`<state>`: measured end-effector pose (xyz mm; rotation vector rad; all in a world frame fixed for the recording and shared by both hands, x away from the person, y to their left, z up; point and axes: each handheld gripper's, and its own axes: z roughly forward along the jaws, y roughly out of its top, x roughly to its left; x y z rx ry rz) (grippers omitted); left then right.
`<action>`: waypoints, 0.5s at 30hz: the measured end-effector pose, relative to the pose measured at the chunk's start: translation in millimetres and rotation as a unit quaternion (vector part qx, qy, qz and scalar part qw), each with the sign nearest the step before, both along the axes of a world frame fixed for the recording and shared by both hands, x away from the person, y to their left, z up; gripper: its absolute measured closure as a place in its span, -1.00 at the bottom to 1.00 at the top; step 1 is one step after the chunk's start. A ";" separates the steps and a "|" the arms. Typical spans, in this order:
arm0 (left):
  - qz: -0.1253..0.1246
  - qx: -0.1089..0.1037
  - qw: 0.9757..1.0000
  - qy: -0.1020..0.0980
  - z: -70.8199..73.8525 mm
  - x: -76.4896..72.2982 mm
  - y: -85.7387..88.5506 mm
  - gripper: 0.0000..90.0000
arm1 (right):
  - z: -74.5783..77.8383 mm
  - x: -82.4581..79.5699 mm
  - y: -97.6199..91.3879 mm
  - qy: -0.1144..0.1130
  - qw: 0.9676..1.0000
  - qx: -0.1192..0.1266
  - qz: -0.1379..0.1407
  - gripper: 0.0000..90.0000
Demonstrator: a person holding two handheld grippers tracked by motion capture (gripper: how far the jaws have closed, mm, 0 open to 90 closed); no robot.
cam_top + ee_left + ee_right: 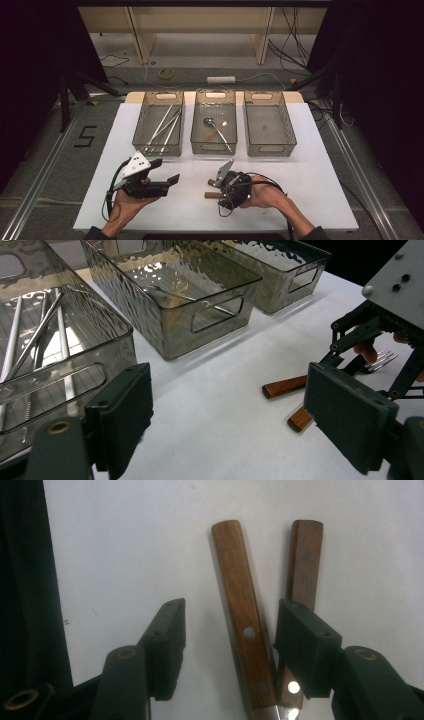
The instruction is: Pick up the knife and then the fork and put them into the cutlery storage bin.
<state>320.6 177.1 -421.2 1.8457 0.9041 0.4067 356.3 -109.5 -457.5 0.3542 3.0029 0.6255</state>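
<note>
Two wooden-handled forks lie side by side on the white table, one handle (240,590) left of the other (304,560) in the right gripper view. My right gripper (230,645) hangs over them, open; the left handle lies between its jaws untouched, and the right jaw covers part of the other handle. From above, the right gripper (218,189) sits at the front centre with the handles (211,195) sticking out to its left. My left gripper (165,171) is open and holds nothing, front left. In its own view the left gripper (235,420) faces the handles (285,386) and fork tines (385,357).
Three clear grey bins stand in a row at the back of the table (310,195). The left bin (159,151) holds several long metal sticks, the middle bin (214,148) holds spoons, and the right bin (270,151) looks bare. Dark floor surrounds the table.
</note>
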 end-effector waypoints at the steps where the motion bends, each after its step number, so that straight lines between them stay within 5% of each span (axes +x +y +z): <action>1: 0.000 0.000 1.000 0.000 0.1 0.1 -0.1 -0.58 | -0.2 0.4 0.3 0.002 1.000 -0.006 0.003 0.05; 15: -0.003 0.001 1.000 0.001 0.0 -0.1 -0.3 -0.58 | -4.9 2.2 2.1 0.011 0.999 -0.035 -0.002 0.32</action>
